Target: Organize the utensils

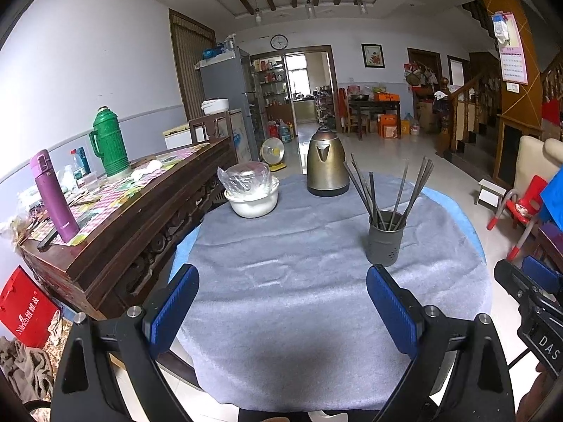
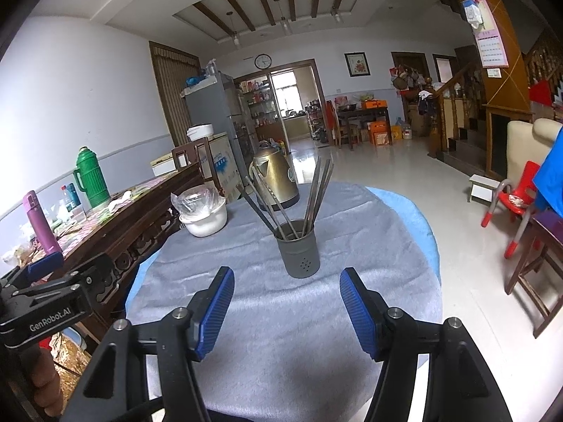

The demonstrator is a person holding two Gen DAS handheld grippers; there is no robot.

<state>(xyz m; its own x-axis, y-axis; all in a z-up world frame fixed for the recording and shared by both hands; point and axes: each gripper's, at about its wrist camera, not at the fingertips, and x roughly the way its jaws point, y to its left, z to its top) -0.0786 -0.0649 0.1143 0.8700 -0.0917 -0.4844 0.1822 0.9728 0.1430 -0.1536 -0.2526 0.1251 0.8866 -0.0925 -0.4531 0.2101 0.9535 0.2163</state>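
Note:
A grey perforated utensil holder (image 1: pixel 385 237) stands upright on the grey table cloth (image 1: pixel 299 281), with several dark metal chopsticks (image 1: pixel 397 190) fanned out of it. It also shows in the right wrist view (image 2: pixel 299 249), as do the chopsticks (image 2: pixel 288 200). My left gripper (image 1: pixel 281 281) is open and empty, above the near part of the table, left of the holder. My right gripper (image 2: pixel 286 286) is open and empty, just in front of the holder. Each gripper shows at the edge of the other's view, the right (image 1: pixel 527 302) and the left (image 2: pixel 52 281).
A brass kettle (image 1: pixel 325 165) and a white bowl with a plastic-wrapped lid (image 1: pixel 251 193) stand at the table's far side. A dark wooden sideboard (image 1: pixel 133 218) with a green thermos (image 1: pixel 107 142) and purple bottle (image 1: pixel 52 193) is on the left. A red chair (image 1: pixel 524 207) is on the right.

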